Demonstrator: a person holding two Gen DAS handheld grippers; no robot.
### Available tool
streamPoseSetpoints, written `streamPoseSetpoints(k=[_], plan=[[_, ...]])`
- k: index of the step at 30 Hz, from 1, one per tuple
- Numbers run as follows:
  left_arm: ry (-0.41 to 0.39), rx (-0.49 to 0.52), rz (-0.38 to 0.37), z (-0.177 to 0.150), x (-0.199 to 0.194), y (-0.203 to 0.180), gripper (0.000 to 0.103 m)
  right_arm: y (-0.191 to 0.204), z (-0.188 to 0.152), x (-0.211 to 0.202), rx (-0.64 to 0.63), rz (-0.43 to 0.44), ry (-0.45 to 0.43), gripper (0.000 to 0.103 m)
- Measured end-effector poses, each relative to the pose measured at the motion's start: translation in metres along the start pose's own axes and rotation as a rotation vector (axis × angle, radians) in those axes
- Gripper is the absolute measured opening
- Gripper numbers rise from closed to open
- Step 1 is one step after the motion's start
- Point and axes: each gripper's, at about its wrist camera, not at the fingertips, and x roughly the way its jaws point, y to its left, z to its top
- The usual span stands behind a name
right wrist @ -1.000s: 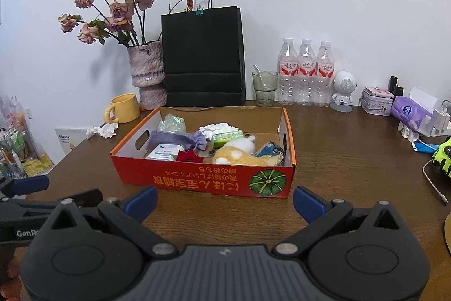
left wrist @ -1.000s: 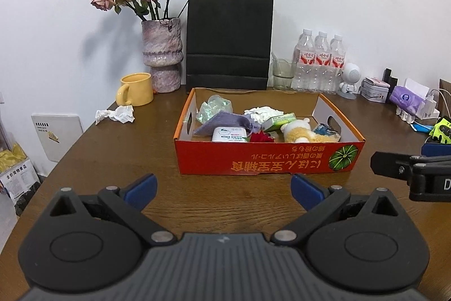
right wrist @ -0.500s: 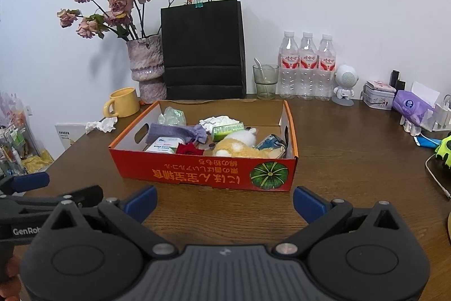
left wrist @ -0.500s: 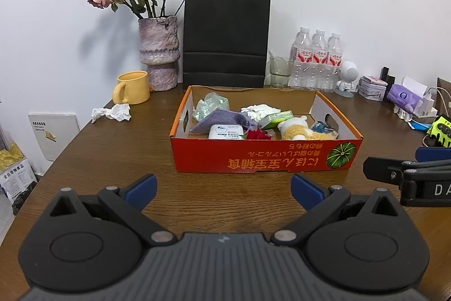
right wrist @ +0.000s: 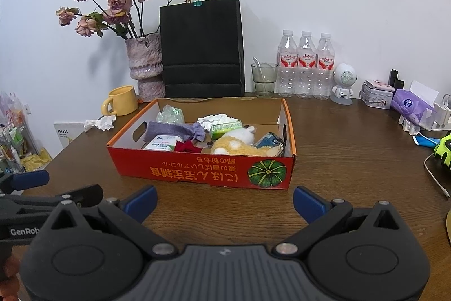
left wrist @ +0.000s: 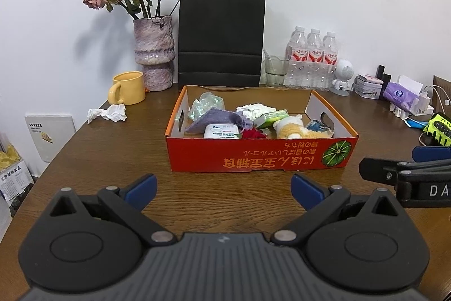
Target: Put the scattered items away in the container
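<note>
A red cardboard box (left wrist: 259, 157) (right wrist: 203, 171) stands mid-table. It holds a purple pouch (left wrist: 215, 119), a white packet (left wrist: 221, 131), a red cloth (left wrist: 253, 134), a plush toy (left wrist: 293, 129), a green carton (left wrist: 270, 117) and crumpled tissue (left wrist: 255, 109). My left gripper (left wrist: 224, 188) is open and empty, in front of the box. My right gripper (right wrist: 225, 198) is open and empty, also in front of the box. A crumpled tissue (left wrist: 108, 113) (right wrist: 101, 122) lies on the table left of the box.
A yellow mug (left wrist: 128, 88), a vase of dried roses (left wrist: 153, 61), a black paper bag (left wrist: 221, 38), a glass (left wrist: 274, 71), three water bottles (left wrist: 311, 58) and a small white robot figure (left wrist: 342, 75) line the back wall. Tissue pack (left wrist: 401, 96), cables and a yellow-green glove (left wrist: 438, 129) lie right.
Both grippers have drawn back and risen slightly from the box. Both stay open and empty. Nothing on the table has moved.
</note>
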Motion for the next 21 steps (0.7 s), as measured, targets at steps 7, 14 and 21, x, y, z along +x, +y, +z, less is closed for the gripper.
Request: streamPoseSetpoints(k=[7, 14, 21], plan=[[0.000, -0.001, -0.001, 0.0004, 0.0003, -0.0002, 0.103, 0.0027, -0.0015, 0.0002, -0.005, -0.002, 0.002, 0.103], [0.006, -0.003, -0.003, 0.0002, 0.0018, -0.0002, 0.103, 0.0028, -0.0023, 0.0013, -0.005, -0.001, 0.004, 0.103], [0.005, -0.059, -0.035, -0.0011, 0.0029, 0.0062, 0.103, 0.0027, -0.0054, 0.0030, -0.004, -0.002, 0.008, 0.103]])
